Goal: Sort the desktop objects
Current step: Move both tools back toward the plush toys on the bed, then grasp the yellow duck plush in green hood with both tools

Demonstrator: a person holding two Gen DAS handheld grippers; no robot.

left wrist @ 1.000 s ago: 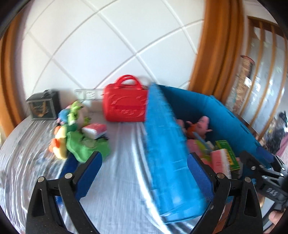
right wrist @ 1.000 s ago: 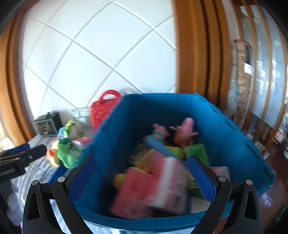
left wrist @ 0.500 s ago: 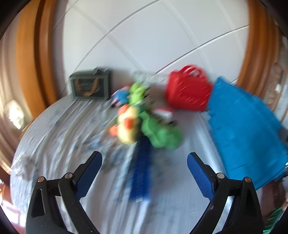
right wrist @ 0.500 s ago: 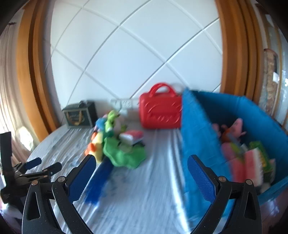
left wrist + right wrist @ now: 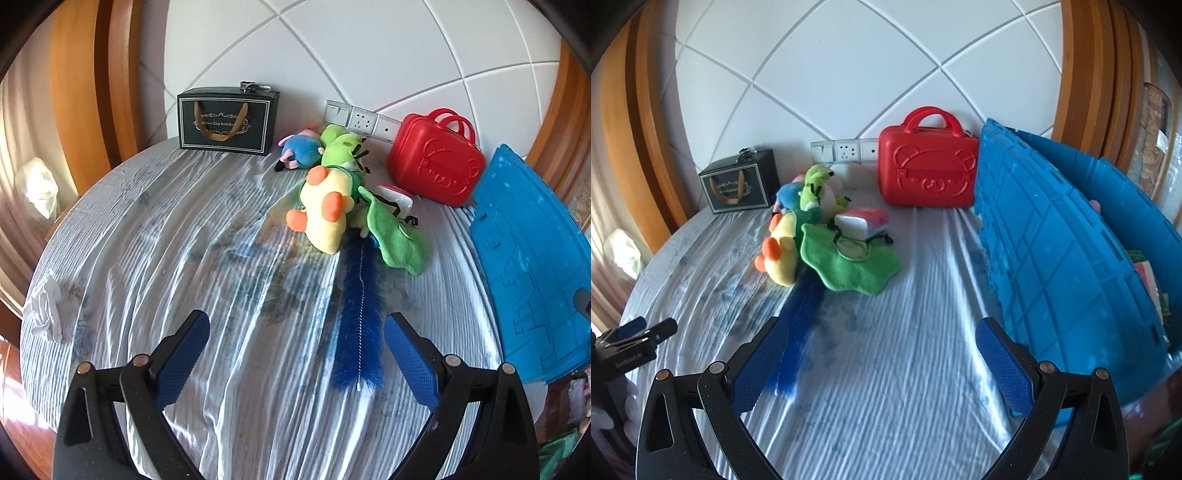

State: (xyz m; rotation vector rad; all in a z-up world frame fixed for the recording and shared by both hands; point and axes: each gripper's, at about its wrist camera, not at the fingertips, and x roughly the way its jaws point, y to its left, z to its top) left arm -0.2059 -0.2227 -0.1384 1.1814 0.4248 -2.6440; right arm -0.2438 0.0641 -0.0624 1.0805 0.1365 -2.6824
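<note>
Both grippers' jaws agape, empty, above tablecloth (image 5: pixel 155 236).

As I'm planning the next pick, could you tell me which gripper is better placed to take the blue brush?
Left, probably. The left gripper is open with the blue brush just inside its right finger; the right gripper has it at its left finger.

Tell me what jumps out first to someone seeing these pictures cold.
The red bear-embossed case stands upright against the white wall, just left of the big blue crate. In front of it lies a heap of plush toys, a yellow duck and a green frog on top, with a blue bottle brush stretching from the heap toward the open left gripper.
</note>
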